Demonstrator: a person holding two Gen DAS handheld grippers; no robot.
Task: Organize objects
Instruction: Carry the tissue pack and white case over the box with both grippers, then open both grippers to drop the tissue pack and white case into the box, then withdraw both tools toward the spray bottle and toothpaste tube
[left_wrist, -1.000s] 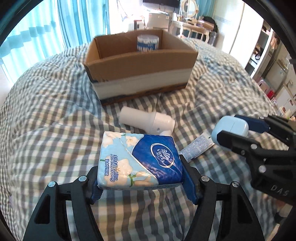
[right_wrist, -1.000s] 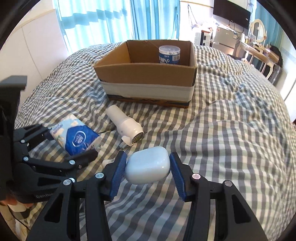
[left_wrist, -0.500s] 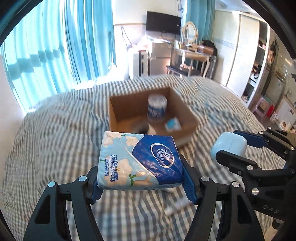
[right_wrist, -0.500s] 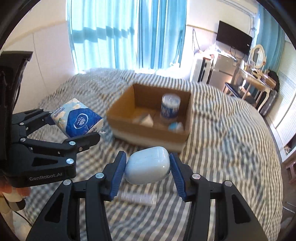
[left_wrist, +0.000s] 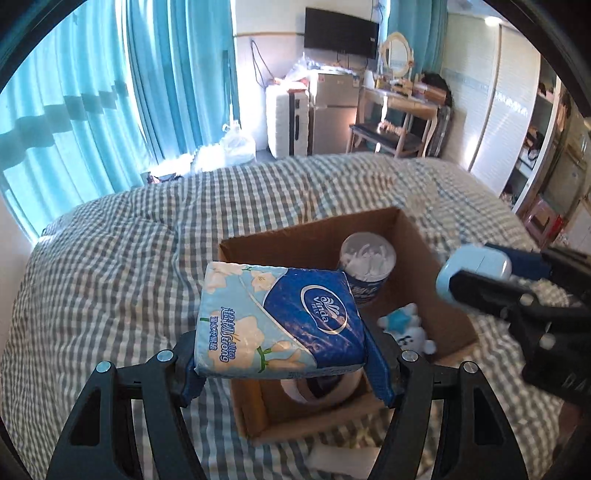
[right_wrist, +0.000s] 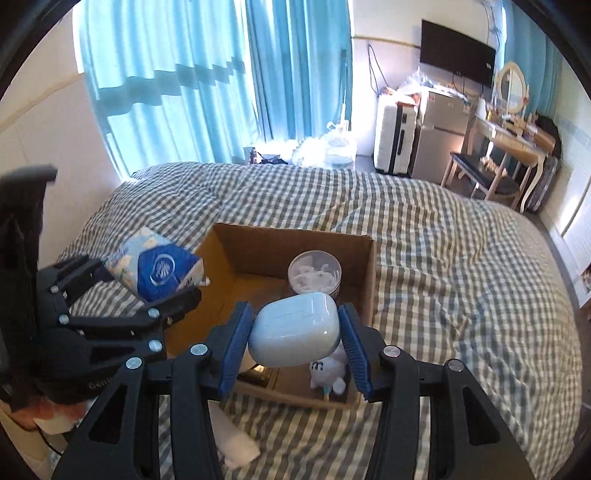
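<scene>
Blue tissue pack (left_wrist: 280, 319) clamped in left hand-held gripper (left_wrist: 282, 363); right hand-held gripper (right_wrist: 295, 345) grips pale case (right_wrist: 295, 332), cardboard box (right_wrist: 295, 236) at 12 o'clock.

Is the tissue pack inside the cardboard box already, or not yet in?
Not yet in. The tissue pack is clamped in the left gripper, held in the air above the cardboard box.

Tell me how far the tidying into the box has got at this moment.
Done: the box already holds a swab tub, a small plush toy and a tape roll. In hand: the left gripper grips a tissue pack, the right gripper a pale blue case, both above the box, not yet released. Left: dropping both in, plus a white object on the bed beside the box.
</scene>
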